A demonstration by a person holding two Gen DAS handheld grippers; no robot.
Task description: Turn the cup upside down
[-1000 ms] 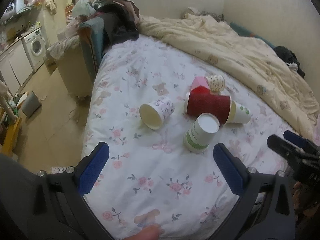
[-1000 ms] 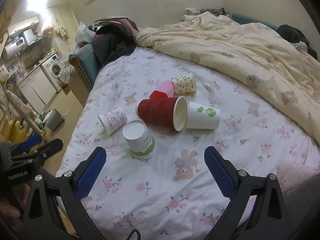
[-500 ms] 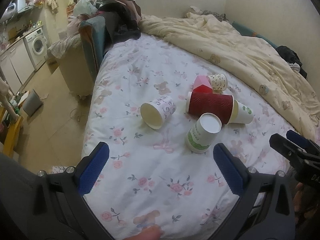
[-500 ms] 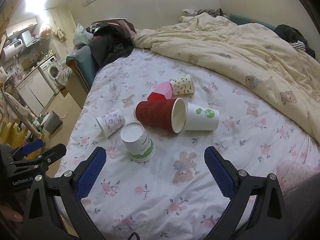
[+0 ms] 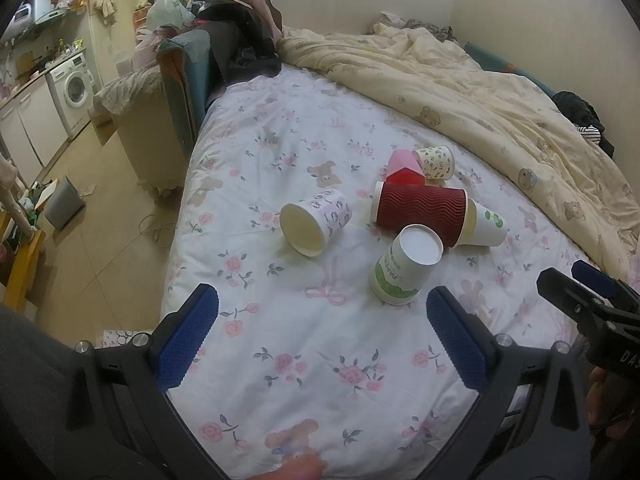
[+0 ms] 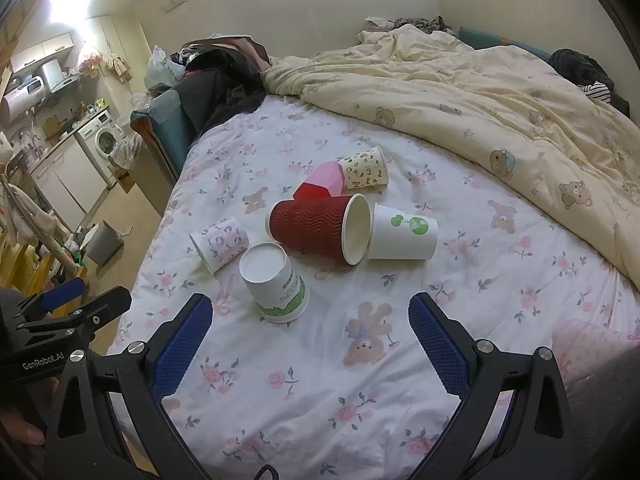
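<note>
Several paper cups lie on a floral bed sheet [image 5: 304, 344]. A white cup with green print [image 5: 404, 268] [image 6: 276, 280] stands upside down nearest me. A purple-patterned cup [image 5: 314, 222] [image 6: 220, 242], a large red ribbed cup [image 5: 420, 210] [image 6: 320, 226], a white cup with green dots [image 5: 484, 226] [image 6: 404, 232], a spotted cup [image 5: 436, 162] [image 6: 366, 168] and a pink and red one [image 5: 404, 166] [image 6: 320, 182] lie on their sides. My left gripper [image 5: 322, 334] is open and empty, short of the cups. My right gripper [image 6: 306, 338] is open and empty, just before the upside-down cup.
A cream quilt [image 5: 480, 92] [image 6: 480, 92] covers the bed's far right side. Dark clothes [image 5: 240, 44] are piled on a teal headboard at the far left. The bed's left edge drops to a floor with a grey bin [image 5: 64, 202] and a washing machine [image 5: 74, 88].
Both grippers have drifted slightly; the cups have shifted a little in view. No cup has moved on the sheet and both grippers stay open.
</note>
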